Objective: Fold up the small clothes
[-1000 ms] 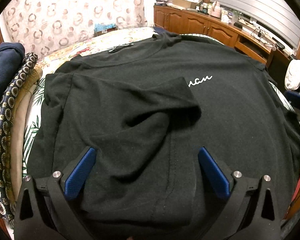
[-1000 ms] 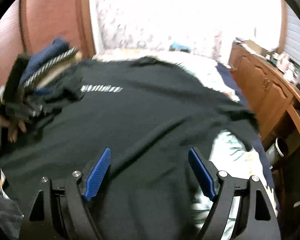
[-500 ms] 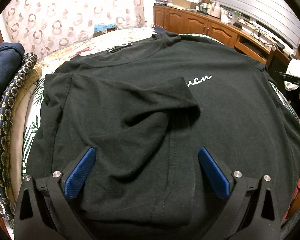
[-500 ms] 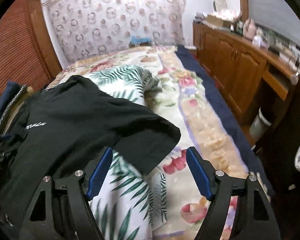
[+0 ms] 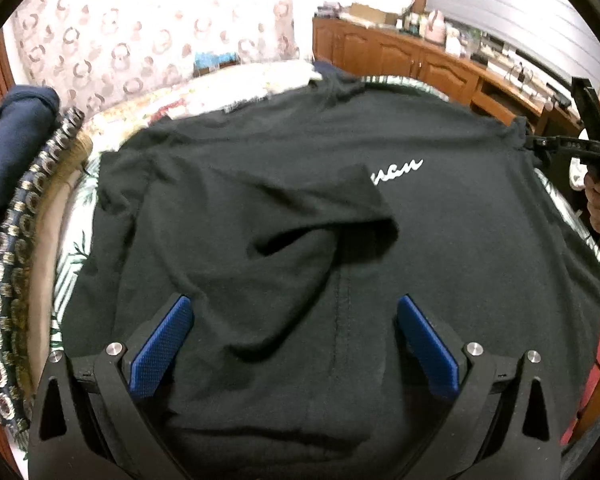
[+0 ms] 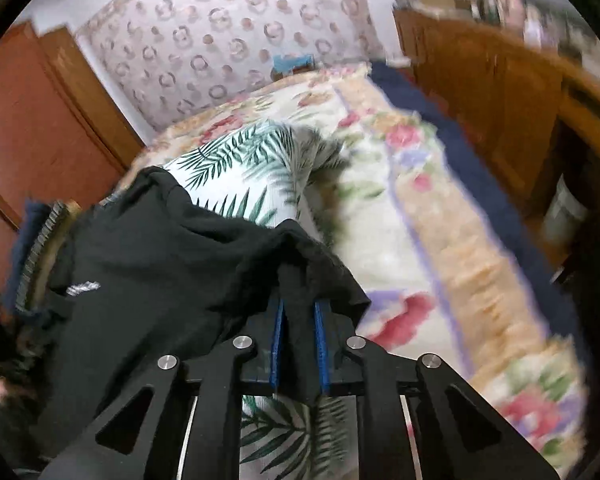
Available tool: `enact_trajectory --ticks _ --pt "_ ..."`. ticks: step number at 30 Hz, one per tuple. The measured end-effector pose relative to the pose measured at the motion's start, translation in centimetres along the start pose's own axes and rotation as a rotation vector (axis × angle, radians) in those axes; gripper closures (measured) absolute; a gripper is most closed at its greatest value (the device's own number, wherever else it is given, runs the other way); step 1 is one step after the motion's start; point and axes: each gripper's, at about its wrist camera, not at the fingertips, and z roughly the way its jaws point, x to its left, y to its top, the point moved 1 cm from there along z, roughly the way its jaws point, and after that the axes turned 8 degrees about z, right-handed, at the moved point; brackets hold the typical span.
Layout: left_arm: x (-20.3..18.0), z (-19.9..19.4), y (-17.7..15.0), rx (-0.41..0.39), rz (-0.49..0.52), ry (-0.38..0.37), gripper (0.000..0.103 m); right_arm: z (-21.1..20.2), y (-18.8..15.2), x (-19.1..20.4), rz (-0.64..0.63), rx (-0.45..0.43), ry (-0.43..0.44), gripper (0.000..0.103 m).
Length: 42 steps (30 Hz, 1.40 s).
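Jaws of the right gripper (image 6: 298,340) closing on the black cotton T-shirt's (image 6: 160,272) sleeve at its three o'clock edge; a thin pinch could slip.

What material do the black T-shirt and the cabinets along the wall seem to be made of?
T-shirt: probably soft matte knit, likely cotton; it drapes in loose folds, shows a stitched seam and does not shine.
Cabinets: apparently wood with a smooth, slightly glossy brown finish; the raised door panels suggest it, though it may be veneer.
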Motion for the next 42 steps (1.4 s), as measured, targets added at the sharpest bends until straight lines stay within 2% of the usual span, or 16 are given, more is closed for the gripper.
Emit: enact_trajectory --ticks 3,5,7,9,12,18,20,22,26,33,38,42 --pt "-0.1 -1.6 0.3 -0.056 -0.014 0.004 0.0 -1.8 0.5 3.1 -0.13 -0.096 -0.072 0.092" --pt "-0.1 -2.4 0.4 -0.087 -0.027 -0.002 0.0 -3.0 0.6 5.8 -0.221 -0.165 -0.09 0.092" --pt "0.0 -2.9 0.4 -0.098 -0.037 -0.003 0.0 -4.0 0.6 8.6 -0.315 -0.23 -0.088 0.092" --pt "-0.1 -3.4 0.4 -0.106 -0.046 0.002 0.0 -4.7 0.1 10.9 -0.374 -0.257 -0.03 0.092" --pt "-0.1 -3.9 0.2 -0.122 -0.056 -0.007 0.0 -4.7 -1.7 13.5 -0.442 -0.216 0.074 0.092" --pt "-0.4 -5.3 -0.3 -0.159 -0.073 -0.015 0.0 -2.4 -8.1 14.7 -0.561 -0.032 0.085 0.092" --pt "-0.7 -5.7 -0.3 -0.174 -0.076 -0.036 0.0 -2.4 -9.8 14.3 -0.566 0.009 0.075 0.087" --pt "-1.0 -6.1 -0.3 -0.191 -0.077 -0.057 0.0 -2.4 -10.4 14.3 -0.545 0.029 0.064 0.087" --pt "-2.0 -6.5 -0.3 -0.208 -0.079 -0.077 0.0 -3.8 -9.8 13.3 -0.473 0.036 0.071 0.071" --pt "-3.1 -6.2 -0.5 -0.206 -0.061 -0.086 0.0 -8.7 -9.7 11.4 -0.38 -0.046 0.063 0.069" --pt "-3.6 -6.0 -0.7 -0.198 -0.05 -0.09 0.0 -8.2 -8.4 10.3 -0.274 -0.048 0.044 0.069" --pt "-3.9 -5.8 -0.9 -0.188 -0.041 -0.09 0.0 -6.0 -8.3 11.3 -0.24 0.02 0.065 0.069"
